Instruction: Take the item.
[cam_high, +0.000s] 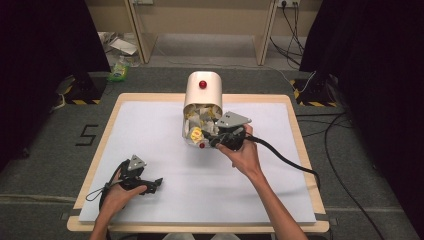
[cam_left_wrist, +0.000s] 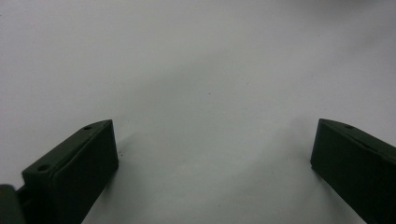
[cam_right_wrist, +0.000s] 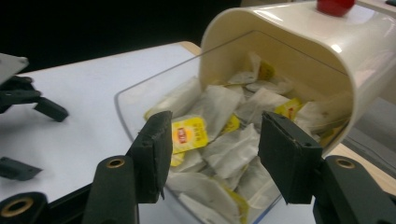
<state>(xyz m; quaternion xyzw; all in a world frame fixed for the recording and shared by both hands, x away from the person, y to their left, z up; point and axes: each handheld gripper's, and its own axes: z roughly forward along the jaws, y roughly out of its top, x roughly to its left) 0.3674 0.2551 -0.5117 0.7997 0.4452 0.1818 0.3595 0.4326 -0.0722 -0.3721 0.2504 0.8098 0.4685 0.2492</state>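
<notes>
A cream container (cam_high: 202, 92) with a red knob (cam_high: 202, 84) lies on the white mat, its clear front flap (cam_right_wrist: 140, 100) folded down. Inside is a heap of tea bags (cam_right_wrist: 233, 140), some with yellow tags (cam_right_wrist: 189, 134). My right gripper (cam_high: 210, 139) is at the mouth of the container. In the right gripper view its jaws (cam_right_wrist: 217, 149) stand apart over the heap, with bags between them but no pad pressing on one. My left gripper (cam_high: 152, 184) rests near the front left of the mat. It (cam_left_wrist: 215, 154) is open over bare white surface.
The white mat (cam_high: 165, 150) covers a wooden table top (cam_high: 300, 150). A black cable (cam_high: 290, 162) trails from the right gripper across the mat's right side. On the floor behind are a green bottle (cam_high: 119, 70) and more cables (cam_high: 340, 150).
</notes>
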